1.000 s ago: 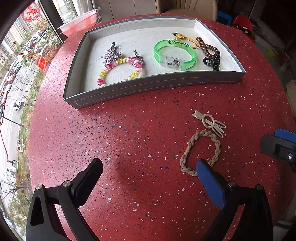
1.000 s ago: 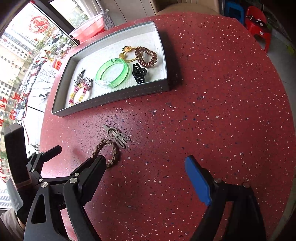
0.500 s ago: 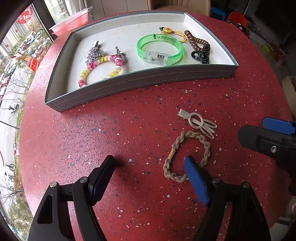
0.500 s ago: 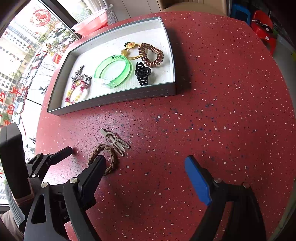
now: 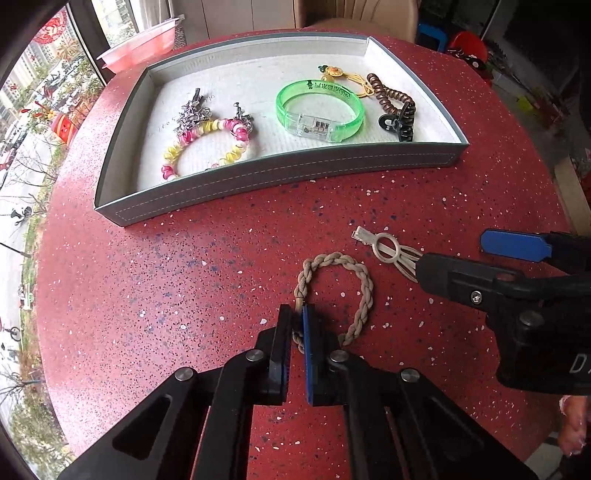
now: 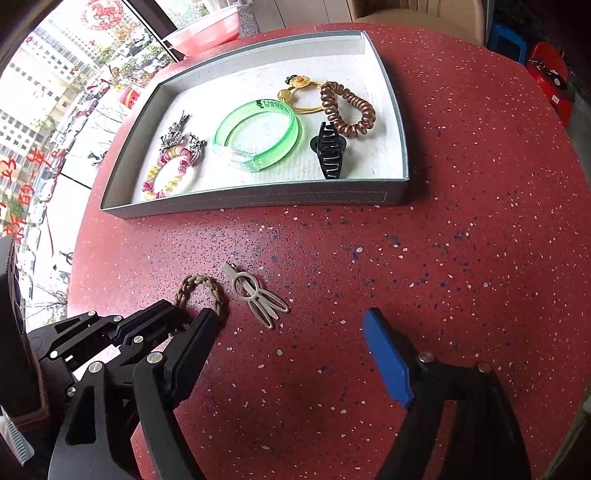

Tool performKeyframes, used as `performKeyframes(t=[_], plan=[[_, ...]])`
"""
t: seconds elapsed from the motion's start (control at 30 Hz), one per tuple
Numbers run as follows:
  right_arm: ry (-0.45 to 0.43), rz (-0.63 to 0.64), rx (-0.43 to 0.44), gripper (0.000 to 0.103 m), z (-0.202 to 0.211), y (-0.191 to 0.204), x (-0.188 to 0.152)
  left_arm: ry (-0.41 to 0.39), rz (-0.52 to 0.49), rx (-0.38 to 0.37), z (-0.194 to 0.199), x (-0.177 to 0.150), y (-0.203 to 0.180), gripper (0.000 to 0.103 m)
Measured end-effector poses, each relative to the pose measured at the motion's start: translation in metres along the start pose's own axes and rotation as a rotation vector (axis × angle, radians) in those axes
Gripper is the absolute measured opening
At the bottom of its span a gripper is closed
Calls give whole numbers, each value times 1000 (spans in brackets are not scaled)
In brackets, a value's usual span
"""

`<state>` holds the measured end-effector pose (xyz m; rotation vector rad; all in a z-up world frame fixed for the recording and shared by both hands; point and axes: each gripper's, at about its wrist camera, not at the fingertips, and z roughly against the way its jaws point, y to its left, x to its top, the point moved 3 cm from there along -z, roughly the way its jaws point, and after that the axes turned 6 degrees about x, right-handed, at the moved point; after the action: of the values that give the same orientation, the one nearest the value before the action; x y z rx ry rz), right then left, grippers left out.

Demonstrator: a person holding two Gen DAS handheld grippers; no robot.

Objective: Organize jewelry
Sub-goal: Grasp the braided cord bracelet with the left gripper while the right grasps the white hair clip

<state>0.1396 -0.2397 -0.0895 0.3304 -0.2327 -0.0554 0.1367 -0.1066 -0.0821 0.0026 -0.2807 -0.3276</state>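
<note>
Red white-speckled desk, grey white-lined tray, beige braided bracelet, translucent green bangle, pink-yellow beaded bracelet.

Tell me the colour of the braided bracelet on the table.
Beige-tan braided bracelet, with a small gold-toned band; clearest in the left wrist view.

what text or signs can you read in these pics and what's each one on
"D": white letter on the right gripper body, the rest cut off.
Dark print on the green bangle: too blurred to read.
Faint writing on the tray liner: unreadable.
Red characters on the window: too distorted to read for sure.
Red round paper-cut: a horse picture, no words.
</note>
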Motion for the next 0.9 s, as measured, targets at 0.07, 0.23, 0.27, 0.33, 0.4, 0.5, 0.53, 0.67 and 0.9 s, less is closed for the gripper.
performKeyframes(t=[0.07, 0.23, 0.27, 0.33, 0.4, 0.5, 0.53, 0.67, 0.9], plan=[[5, 29, 0, 78, -3, 6, 2, -1, 12, 3, 2, -3, 4, 24], [25, 109, -16, 68, -15, 19, 6, 1, 41, 20, 0, -7, 19, 24], [26, 123, -23, 66, -17, 20, 7, 2, 47, 21, 2, -11, 20, 24], [31, 148, -36, 62, -20, 24, 8, 3, 53, 22, 3, -11, 20, 24], [28, 172, -55, 60, -23, 27, 9, 4, 55, 22, 6, -12, 18, 24], [30, 209, -77, 58, -27, 34, 12, 4, 58, 19, 8, -13, 15, 24], [31, 220, -85, 57, -27, 35, 13, 5, 59, 18, 6, -9, 13, 24], [28, 269, -129, 54, -30, 41, 13, 9, 65, 16, 4, -12, 29, 24], [28, 320, -169, 49, -37, 56, 14, 13, 68, 16, -3, -11, 33, 24]])
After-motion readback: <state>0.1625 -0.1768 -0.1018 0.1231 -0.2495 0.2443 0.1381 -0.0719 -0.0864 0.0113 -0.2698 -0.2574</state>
